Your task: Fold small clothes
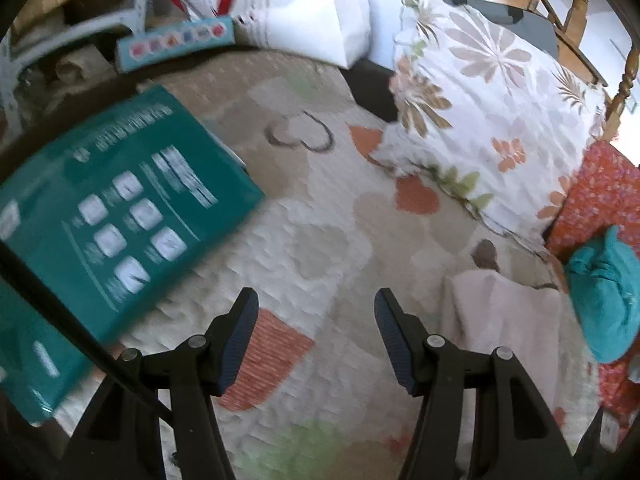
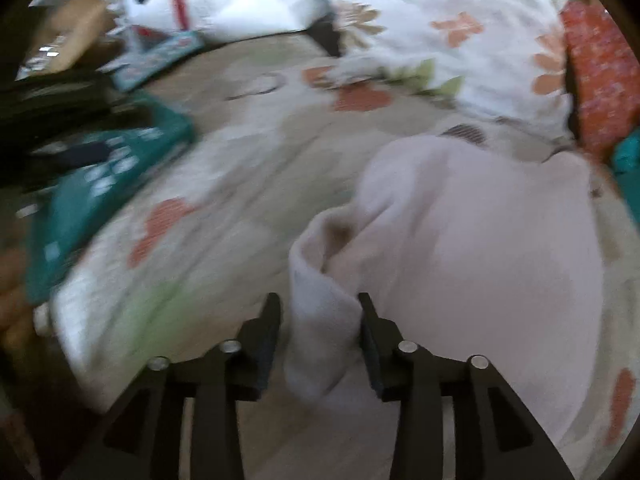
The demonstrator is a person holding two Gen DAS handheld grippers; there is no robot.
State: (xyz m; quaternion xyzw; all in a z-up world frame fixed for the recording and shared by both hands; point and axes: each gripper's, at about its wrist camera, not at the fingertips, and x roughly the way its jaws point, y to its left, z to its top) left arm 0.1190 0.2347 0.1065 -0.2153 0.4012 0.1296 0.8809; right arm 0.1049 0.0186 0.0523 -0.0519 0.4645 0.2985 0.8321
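A pale pink small garment [image 2: 472, 232] lies on the patterned bedspread [image 2: 224, 184]. A rolled fold of it [image 2: 324, 312] rises between the fingers of my right gripper [image 2: 318, 304], whose jaws stand apart around the fold, loosely, with a gap on the left side. In the left wrist view the same garment [image 1: 500, 312] lies to the right of my left gripper [image 1: 316, 300], which is open and empty above the bedspread [image 1: 320, 240]. A crumpled teal garment [image 1: 608, 296] lies at the far right.
A teal package [image 1: 112, 216] lies on the bed to the left. A floral pillow [image 1: 492, 120] and a red floral cushion [image 1: 596, 200] sit at the back right. White bags [image 1: 304, 4] and a small teal box [image 1: 176, 42] stand behind.
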